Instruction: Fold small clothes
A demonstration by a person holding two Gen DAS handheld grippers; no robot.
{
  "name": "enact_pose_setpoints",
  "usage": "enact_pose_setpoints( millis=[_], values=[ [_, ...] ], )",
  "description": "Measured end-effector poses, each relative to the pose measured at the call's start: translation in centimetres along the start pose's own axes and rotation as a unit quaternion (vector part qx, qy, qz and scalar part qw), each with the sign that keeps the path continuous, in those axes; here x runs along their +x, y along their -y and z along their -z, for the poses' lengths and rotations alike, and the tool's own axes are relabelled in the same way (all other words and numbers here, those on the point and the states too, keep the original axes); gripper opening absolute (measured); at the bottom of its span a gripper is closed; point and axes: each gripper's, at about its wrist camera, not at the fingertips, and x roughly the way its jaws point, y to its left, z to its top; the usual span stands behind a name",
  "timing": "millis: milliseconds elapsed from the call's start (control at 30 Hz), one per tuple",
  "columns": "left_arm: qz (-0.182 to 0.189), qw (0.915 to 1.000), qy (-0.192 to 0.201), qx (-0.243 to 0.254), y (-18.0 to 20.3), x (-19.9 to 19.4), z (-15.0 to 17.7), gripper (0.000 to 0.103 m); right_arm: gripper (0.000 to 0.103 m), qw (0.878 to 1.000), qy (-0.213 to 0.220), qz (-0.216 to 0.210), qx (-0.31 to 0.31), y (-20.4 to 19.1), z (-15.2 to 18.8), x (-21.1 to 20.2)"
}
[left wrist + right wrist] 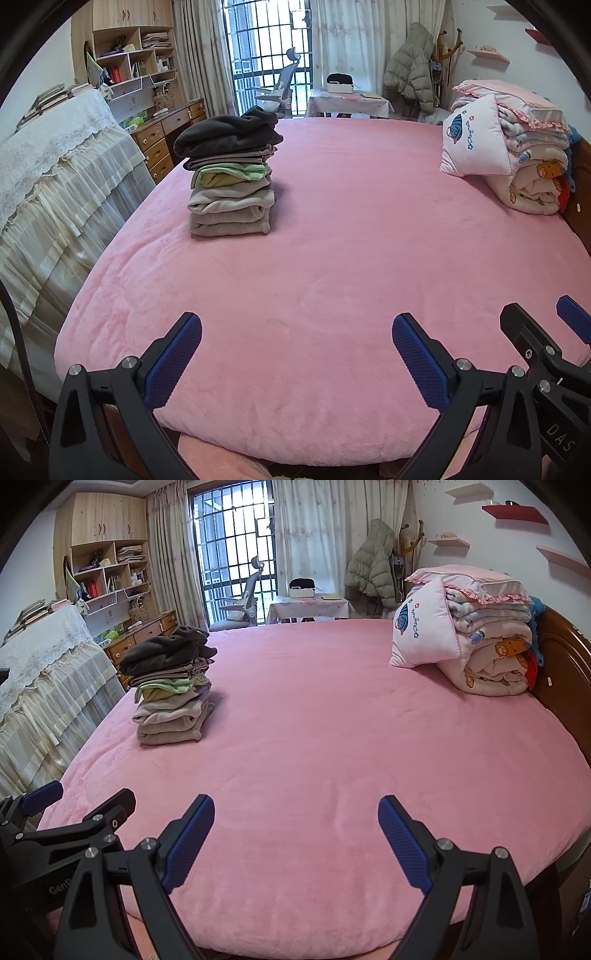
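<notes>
Both spread wide and empty: left gripper (297, 334) and right gripper (296, 816), side by side above the near edge of the pink fleece bedspread (332, 258), well apart from the stack of folded small clothes (231, 173) far left near the bed's edge. Could topple if nudged or loaded further: tall, soft, leaning, with the bulky dark garment (229, 133) overhanging on top. Elsewhere plush nap, knurled blue pads (190, 840), puffy folded quilts (491, 642).

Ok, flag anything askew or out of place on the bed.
The stack of folded clothes is slightly uneven: its dark top garment overhangs the layers beneath. Both grippers, left and right, are open and empty.
</notes>
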Motion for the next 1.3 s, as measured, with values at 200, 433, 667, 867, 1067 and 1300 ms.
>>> enact_pose_setpoints(
  millis=[200, 433, 667, 867, 1067, 1300],
  values=[
    [0.001, 1.0, -0.001, -0.001, 0.08, 0.02, 0.04, 0.103, 0.091, 1.0, 0.001, 0.0, 0.0, 0.11, 0.02, -0.07],
    [0.004, 1.0, -0.003, -0.001, -0.02, -0.03, 0.42, 0.103, 0.091, 1.0, 0.004, 0.002, -0.001, 0.13, 0.0, -0.37],
    [0.012, 0.9998, -0.014, -0.004, -0.36, 0.13, 0.72, 0.103, 0.091, 1.0, 0.005, 0.003, -0.002, 0.19, -0.02, -0.52],
    [0.011, 0.9998, -0.014, -0.004, -0.33, 0.1, 0.74, 0.103, 0.091, 1.0, 0.006, 0.003, -0.001, 0.07, 0.05, -0.48],
    [0.011, 0.9998, -0.014, -0.004, -0.27, 0.01, 0.74, 0.103, 0.091, 1.0, 0.005, 0.003, -0.001, 0.08, 0.08, -0.48],
    [0.011, 0.9998, -0.015, -0.004, -0.25, 0.03, 0.74, 0.103, 0.091, 1.0, 0.006, 0.003, -0.001, 0.03, 0.12, -0.57]
  ],
)
